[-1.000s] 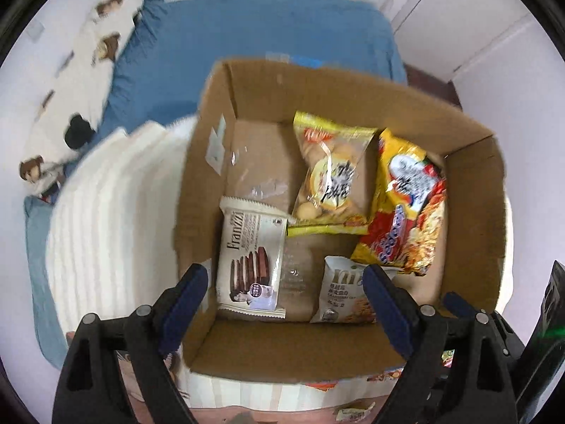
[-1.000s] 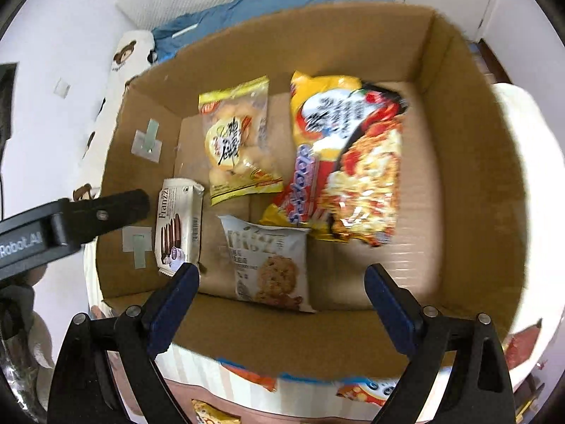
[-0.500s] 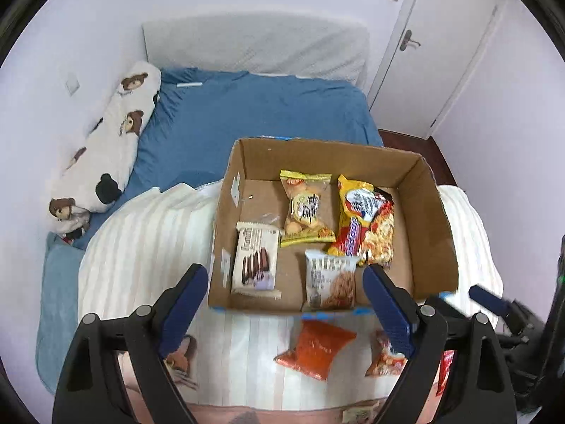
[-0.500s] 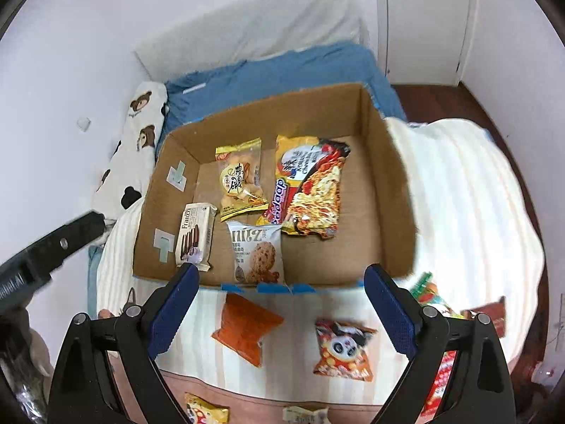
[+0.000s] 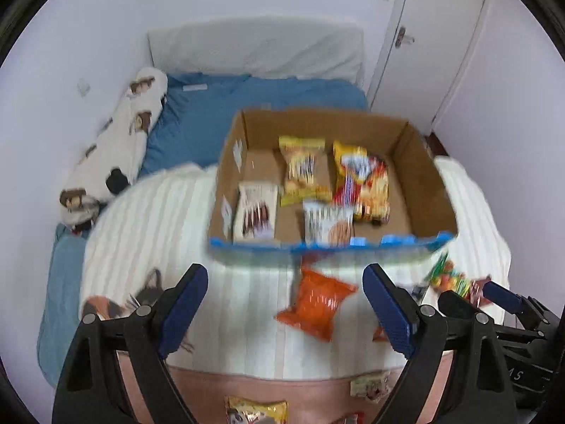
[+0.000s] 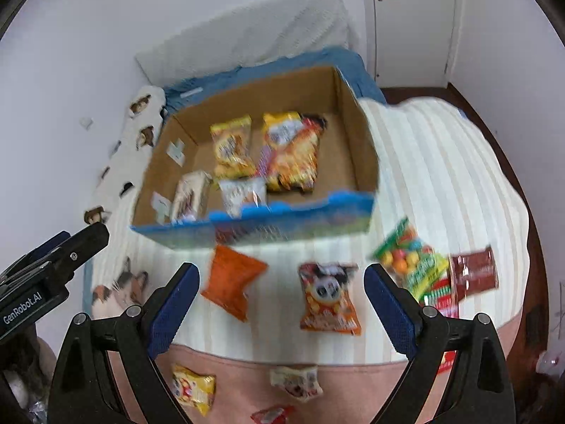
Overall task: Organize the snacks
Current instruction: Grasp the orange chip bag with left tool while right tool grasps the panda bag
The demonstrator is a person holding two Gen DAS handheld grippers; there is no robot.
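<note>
Box [image 6: 356, 134] at 12 o'clock holds four packs; orange pack [image 6: 233, 281] and others wait; both grippers [image 5: 284, 304] [image 6: 280, 300] released, empty.

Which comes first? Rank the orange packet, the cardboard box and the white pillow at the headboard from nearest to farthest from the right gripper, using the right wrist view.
1. Orange packet: on the striped blanket, just ahead of the right gripper, toward its left finger.
2. Cardboard box: behind the packet, mid-bed.
3. White pillow: against the far wall.
</note>
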